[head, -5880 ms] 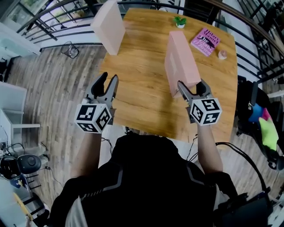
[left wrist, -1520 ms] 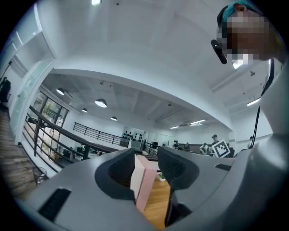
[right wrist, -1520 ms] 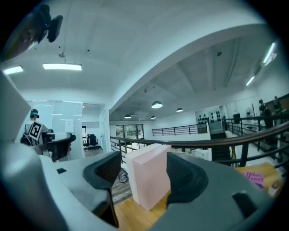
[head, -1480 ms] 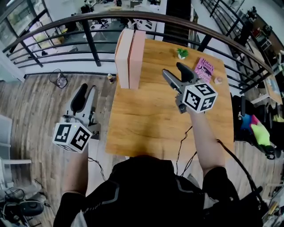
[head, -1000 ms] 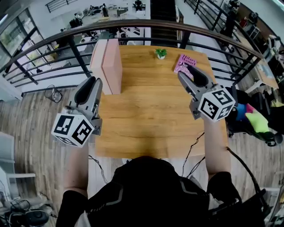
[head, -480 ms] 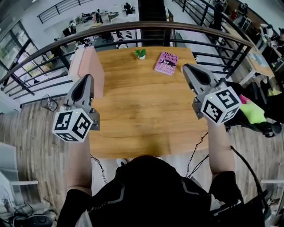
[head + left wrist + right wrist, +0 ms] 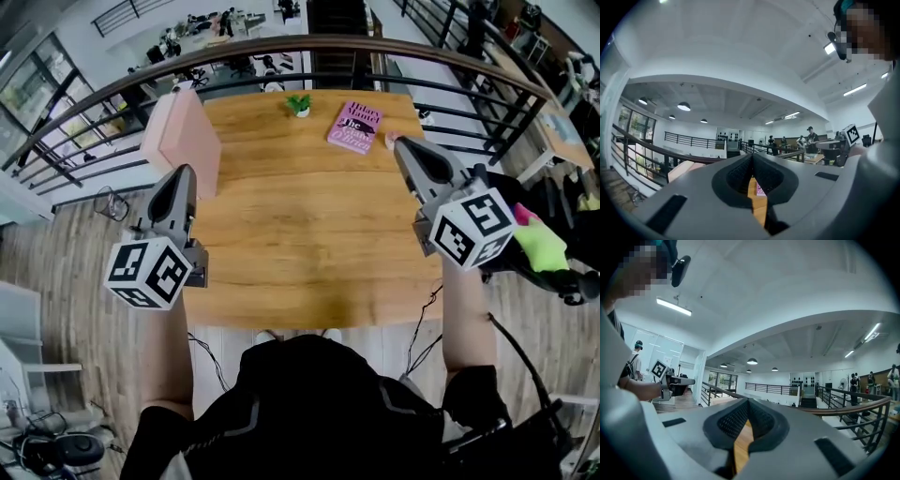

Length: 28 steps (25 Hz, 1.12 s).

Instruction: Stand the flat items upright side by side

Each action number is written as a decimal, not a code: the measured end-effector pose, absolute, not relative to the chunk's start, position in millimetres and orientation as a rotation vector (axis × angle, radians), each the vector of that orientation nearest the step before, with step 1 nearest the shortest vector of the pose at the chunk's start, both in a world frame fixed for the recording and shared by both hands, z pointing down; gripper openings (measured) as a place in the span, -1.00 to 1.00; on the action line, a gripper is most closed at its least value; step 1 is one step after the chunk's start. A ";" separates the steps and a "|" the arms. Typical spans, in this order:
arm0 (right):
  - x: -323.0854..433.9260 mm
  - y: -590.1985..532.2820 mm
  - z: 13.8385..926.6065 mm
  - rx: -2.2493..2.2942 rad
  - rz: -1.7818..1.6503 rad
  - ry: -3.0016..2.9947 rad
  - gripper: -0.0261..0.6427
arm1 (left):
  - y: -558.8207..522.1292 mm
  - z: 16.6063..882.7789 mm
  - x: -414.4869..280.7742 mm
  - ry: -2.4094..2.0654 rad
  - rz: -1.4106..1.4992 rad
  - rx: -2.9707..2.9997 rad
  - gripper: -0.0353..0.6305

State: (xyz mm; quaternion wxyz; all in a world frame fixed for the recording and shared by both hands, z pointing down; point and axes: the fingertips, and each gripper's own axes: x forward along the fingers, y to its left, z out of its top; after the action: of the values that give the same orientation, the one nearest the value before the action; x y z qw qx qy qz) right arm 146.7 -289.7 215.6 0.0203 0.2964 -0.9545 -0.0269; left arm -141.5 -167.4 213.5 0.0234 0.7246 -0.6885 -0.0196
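Two pink flat boxes (image 7: 180, 141) stand upright, pressed side by side, on the back left corner of the wooden table (image 7: 309, 234); one edge of them shows in the left gripper view (image 7: 682, 169). My left gripper (image 7: 185, 173) hovers over the table's left edge, just short of the boxes, shut and empty (image 7: 752, 158). My right gripper (image 7: 402, 144) is held over the table's right side, also shut with nothing between its fingers (image 7: 748, 402). Both point level toward the far railing.
A pink book (image 7: 354, 127) lies flat at the back of the table, with a small potted plant (image 7: 299, 104) to its left and a small pink object (image 7: 391, 140) to its right. A dark railing (image 7: 281, 49) runs behind the table. Other people stand far off.
Both grippers have drawn back toward me, away from the pink boxes, and their jaws have closed. The boxes stay standing together at the corner.
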 end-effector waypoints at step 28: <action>109.0 -257.3 182.9 1.106 -0.222 -2.890 -0.90 | -146.5 210.5 -192.0 -2.297 0.063 2.164 -0.81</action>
State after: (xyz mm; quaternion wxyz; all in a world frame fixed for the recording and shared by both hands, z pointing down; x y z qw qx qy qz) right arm 109.0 -257.3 182.9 0.0195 0.3565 -0.9313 -0.0715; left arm -192.0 -146.5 210.5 -0.0072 0.6855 -0.7277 0.0200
